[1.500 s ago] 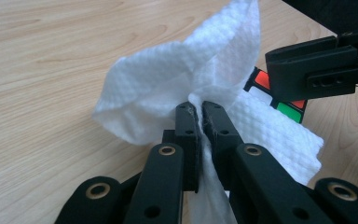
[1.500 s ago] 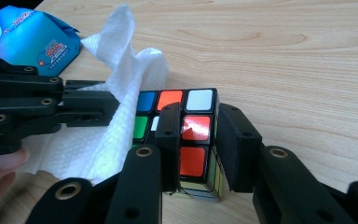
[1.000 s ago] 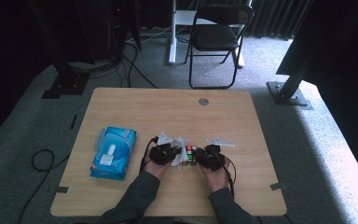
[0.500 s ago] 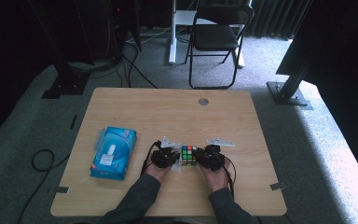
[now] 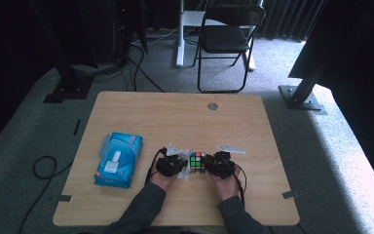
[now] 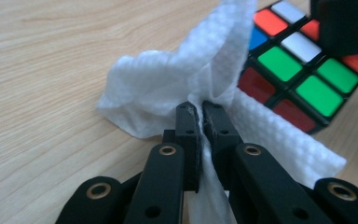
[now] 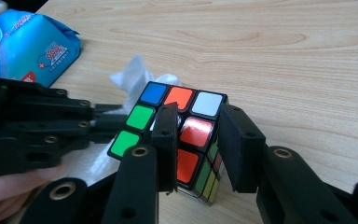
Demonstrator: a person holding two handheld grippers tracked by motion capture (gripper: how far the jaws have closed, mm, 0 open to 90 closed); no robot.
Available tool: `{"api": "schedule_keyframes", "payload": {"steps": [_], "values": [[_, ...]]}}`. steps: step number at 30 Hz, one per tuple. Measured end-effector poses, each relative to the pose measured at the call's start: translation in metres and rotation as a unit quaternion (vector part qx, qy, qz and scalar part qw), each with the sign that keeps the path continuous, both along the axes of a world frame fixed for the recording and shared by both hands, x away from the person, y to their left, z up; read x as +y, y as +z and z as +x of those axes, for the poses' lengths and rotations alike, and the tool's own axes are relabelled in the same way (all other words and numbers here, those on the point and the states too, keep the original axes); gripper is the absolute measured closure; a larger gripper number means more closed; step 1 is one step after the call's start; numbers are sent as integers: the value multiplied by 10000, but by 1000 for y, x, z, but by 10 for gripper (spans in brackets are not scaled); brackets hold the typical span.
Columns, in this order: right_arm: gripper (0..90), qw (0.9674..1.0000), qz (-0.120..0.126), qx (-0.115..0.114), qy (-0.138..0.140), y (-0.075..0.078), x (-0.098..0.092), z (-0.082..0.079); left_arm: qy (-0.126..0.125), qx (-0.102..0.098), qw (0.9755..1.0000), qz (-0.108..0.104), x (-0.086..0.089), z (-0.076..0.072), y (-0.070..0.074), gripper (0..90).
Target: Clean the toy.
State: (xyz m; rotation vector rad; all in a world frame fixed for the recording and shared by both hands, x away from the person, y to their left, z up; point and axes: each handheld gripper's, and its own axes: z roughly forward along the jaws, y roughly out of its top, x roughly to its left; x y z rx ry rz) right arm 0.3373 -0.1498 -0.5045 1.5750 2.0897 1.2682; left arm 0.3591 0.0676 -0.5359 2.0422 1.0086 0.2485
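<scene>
on table, left hand-held gripper [image 6: 200, 109] clamping white wipe [image 6: 168, 84], right hand-held gripper [image 7: 198, 128] gripping cube [image 7: 177, 135]

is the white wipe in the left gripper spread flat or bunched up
Bunched up. The left gripper pinches the wipe into crumpled folds beside the cube.
</scene>
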Motion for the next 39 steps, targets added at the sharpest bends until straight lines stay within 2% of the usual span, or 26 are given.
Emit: {"api": "schedule_keyframes", "payload": {"steps": [3, 10, 11, 17, 18, 25, 29, 34, 36, 39], "values": [[684, 10000, -5, -2, 0, 0, 0, 0, 18, -24, 9998, -188, 5, -5, 5, 862], [684, 10000, -13, -10, -14, 0, 0, 0, -51, -197, 9990, -404, 9, -14, 19, 863], [684, 10000, -11, -9, -15, 0, 0, 0, -79, -239, 9984, -514, 8, -15, 23, 863], [684, 10000, -5, -8, -18, 0, 0, 0, -129, -262, 9983, -498, 3, -13, 28, 863], [684, 10000, -3, -5, -16, 0, 0, 0, -167, -248, 9988, -383, -2, -10, 26, 863], [684, 10000, -4, -13, -25, 0, 0, -1, -120, -132, 9993, -337, -3, -5, 19, 864], [683, 10000, -5, -14, -34, 0, 1, -1, -107, -54, 9997, -234, -3, -1, 16, 864], [683, 10000, -6, -17, -32, 0, 1, -1, -44, 122, 9999, 30, -8, -1, -2, 866], [683, 10000, -4, -17, -31, 0, 1, -1, -45, 83, 9999, 99, -9, -3, -9, 866], [683, 10000, -4, -20, -31, 0, 1, -1, -72, 69, 9998, 166, -10, -2, -8, 867]]}}
